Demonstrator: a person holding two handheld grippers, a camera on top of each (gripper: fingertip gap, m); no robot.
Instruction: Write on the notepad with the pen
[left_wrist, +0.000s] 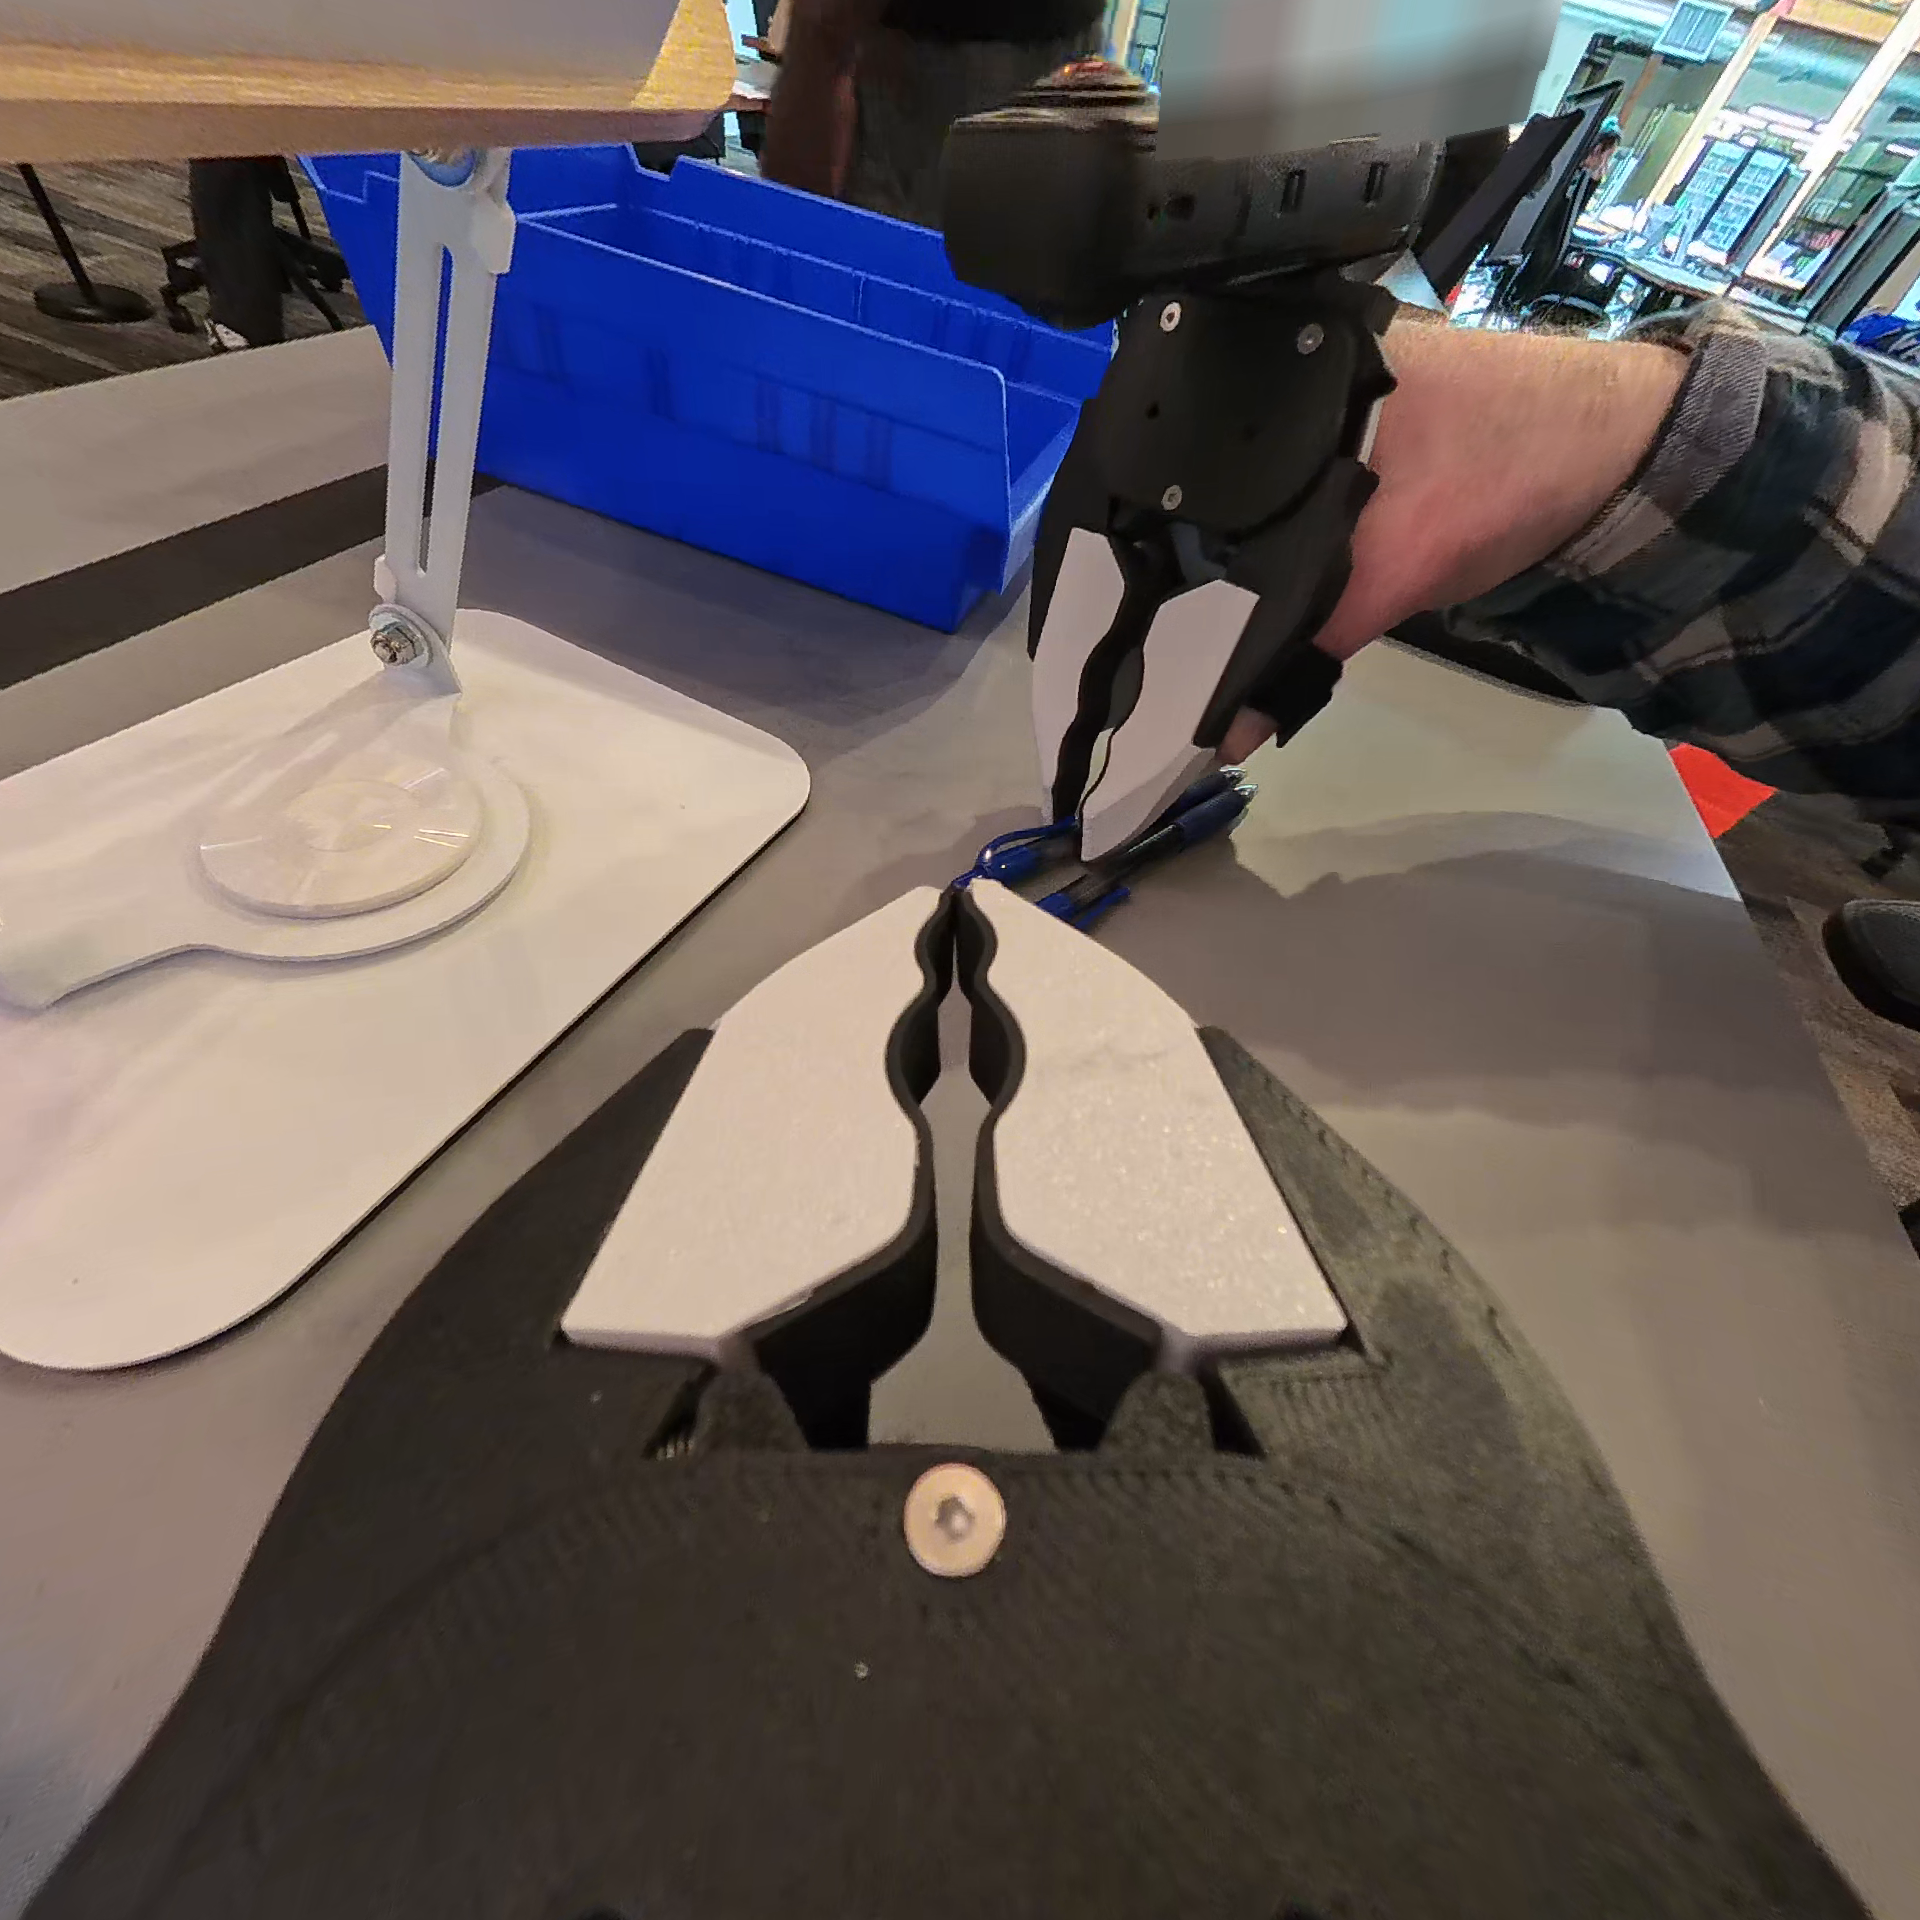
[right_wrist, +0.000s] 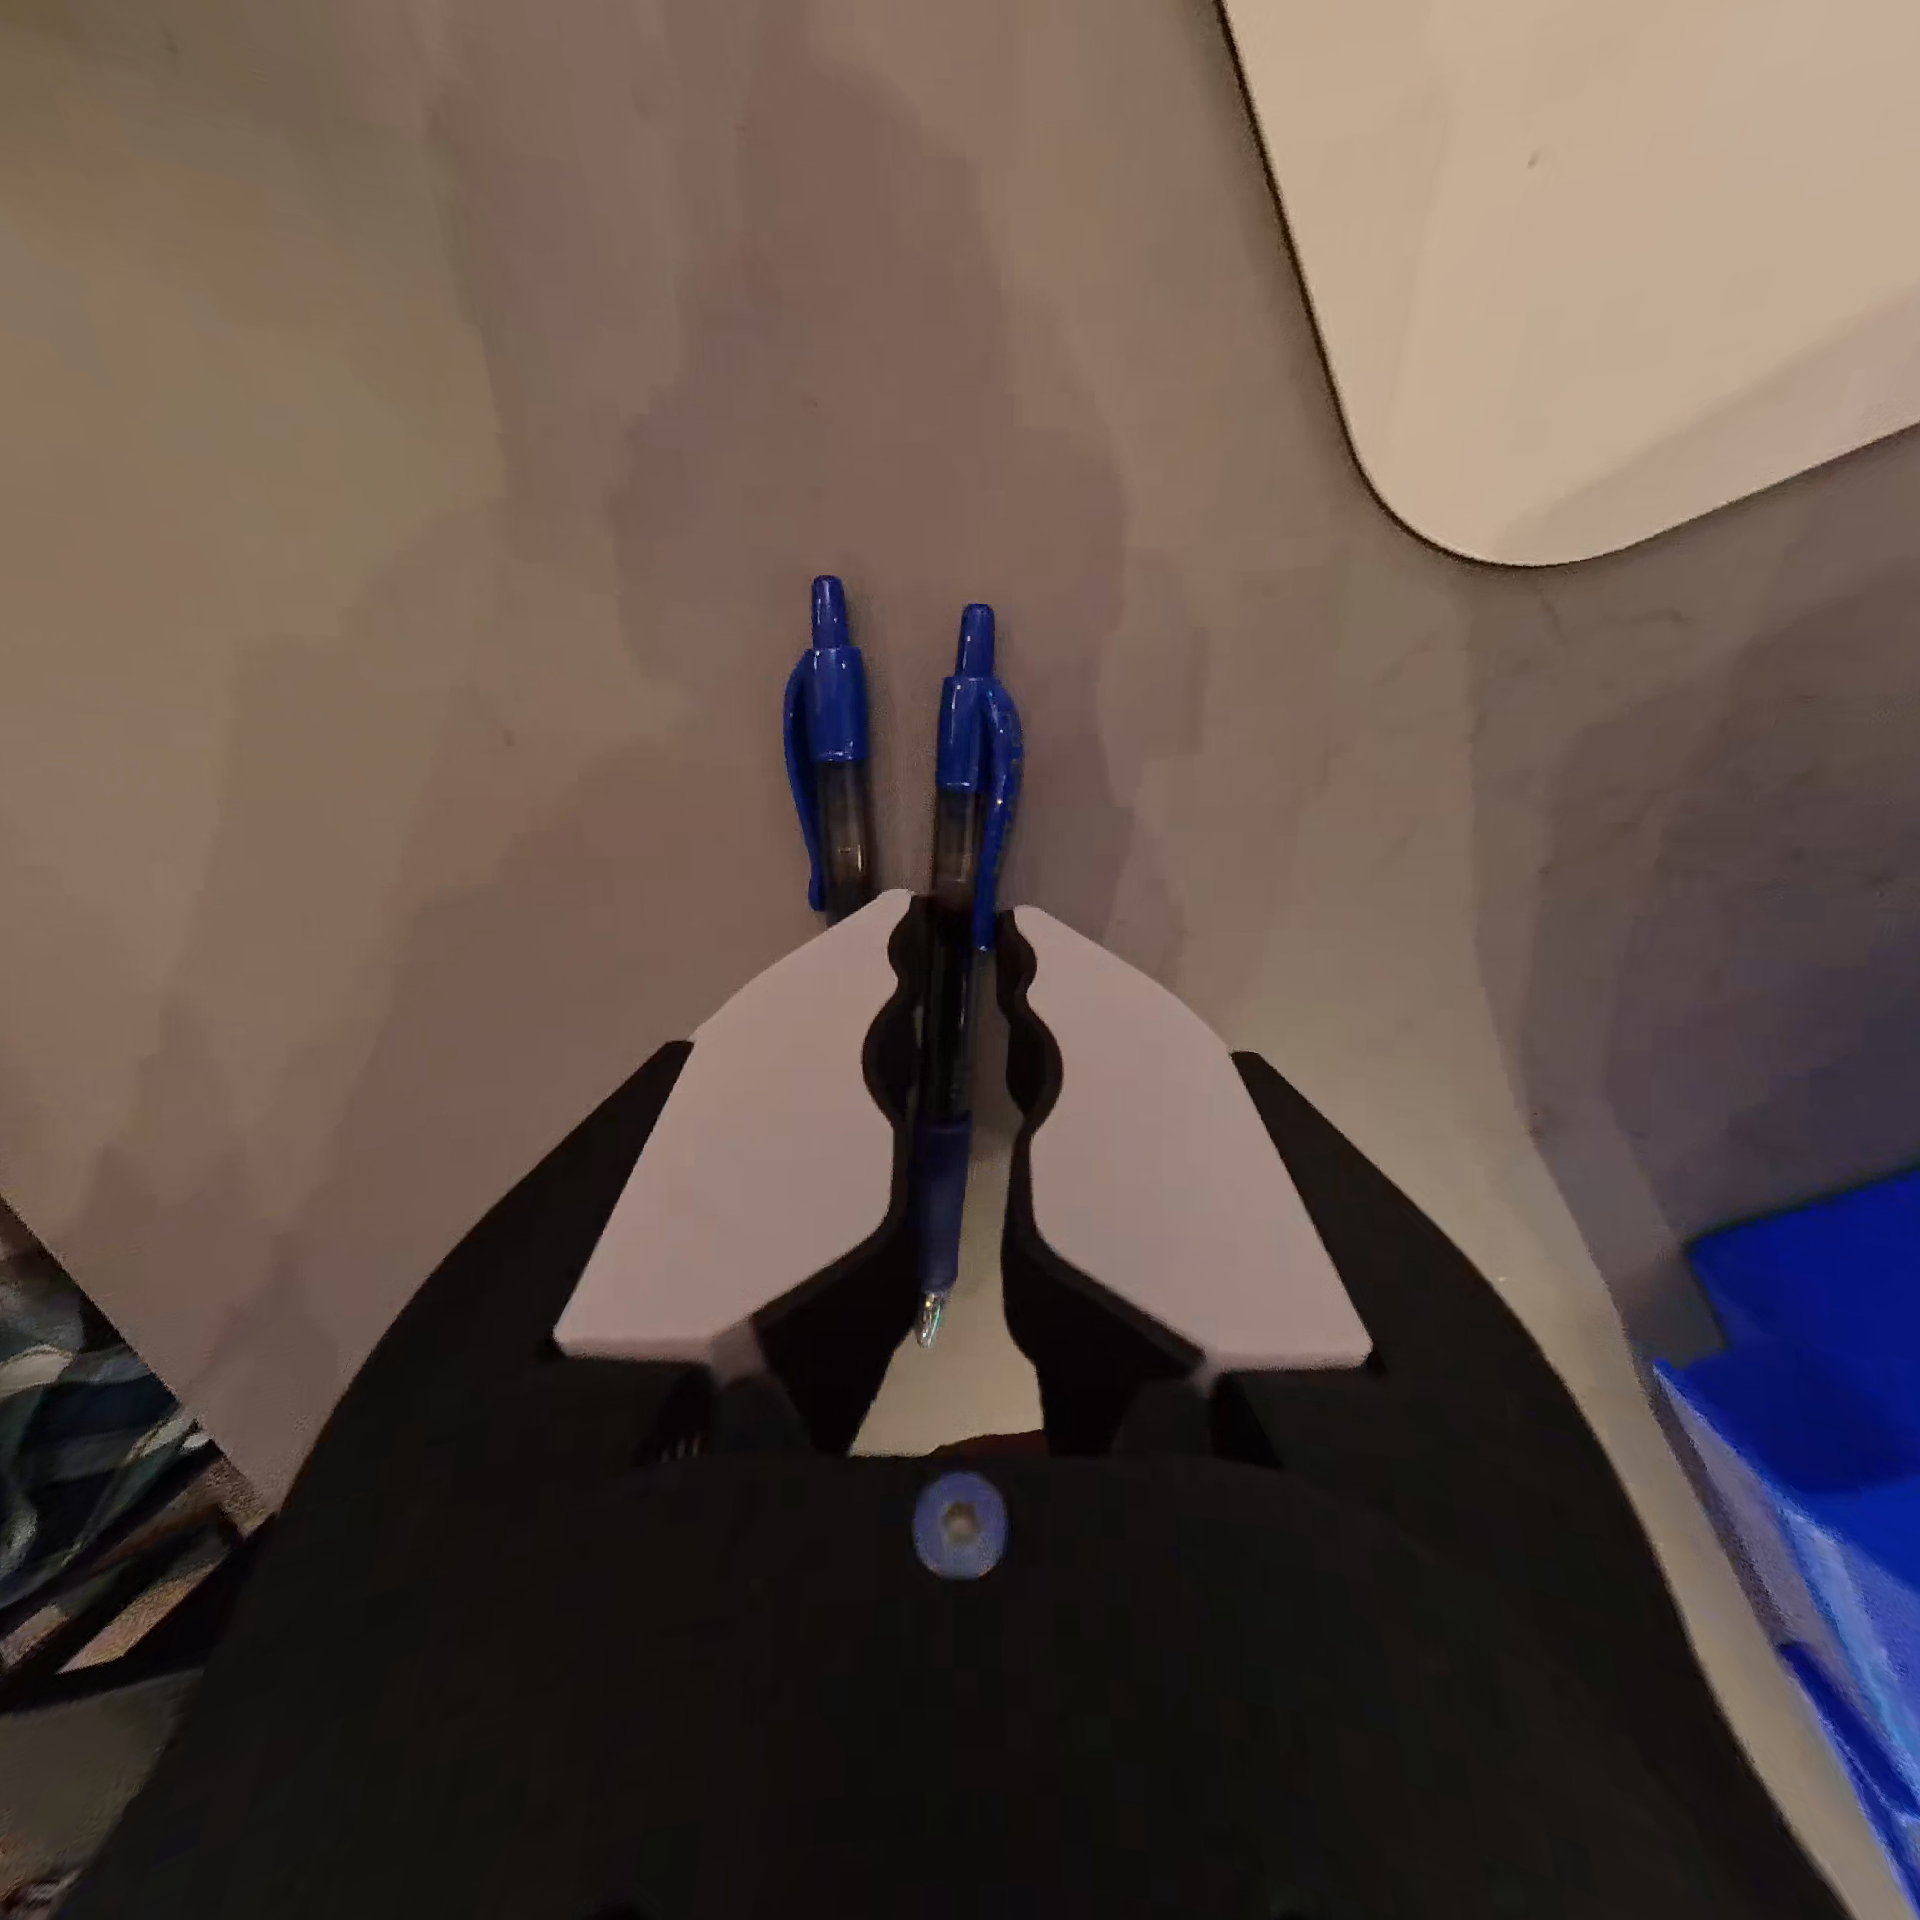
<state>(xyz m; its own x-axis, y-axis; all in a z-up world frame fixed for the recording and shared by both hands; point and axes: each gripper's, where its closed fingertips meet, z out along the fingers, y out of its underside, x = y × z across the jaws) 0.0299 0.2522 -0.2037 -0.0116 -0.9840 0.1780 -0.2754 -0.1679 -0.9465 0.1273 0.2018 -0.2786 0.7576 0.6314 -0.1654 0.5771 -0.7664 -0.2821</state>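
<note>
We see grey surface (left_wrist: 1455, 1039), matte, soft shadows across it. Behind it, blue plastic bin (left_wrist: 748, 416) and white stand base (left_wrist: 312, 987) carrying tilted wooden board (left_wrist: 312, 94). Beyond: dark patterned carpet (left_wrist: 125, 249), black monitors (left_wrist: 1558, 177), bright windows (left_wrist: 1766, 177) at far right.

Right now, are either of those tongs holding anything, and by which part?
The right tongs are closed on one blue pen lying on the table, gripping its clear barrel just below the clip. The left tongs are shut and empty.

no legible text, label, brand, number or sign on anything in view
</note>
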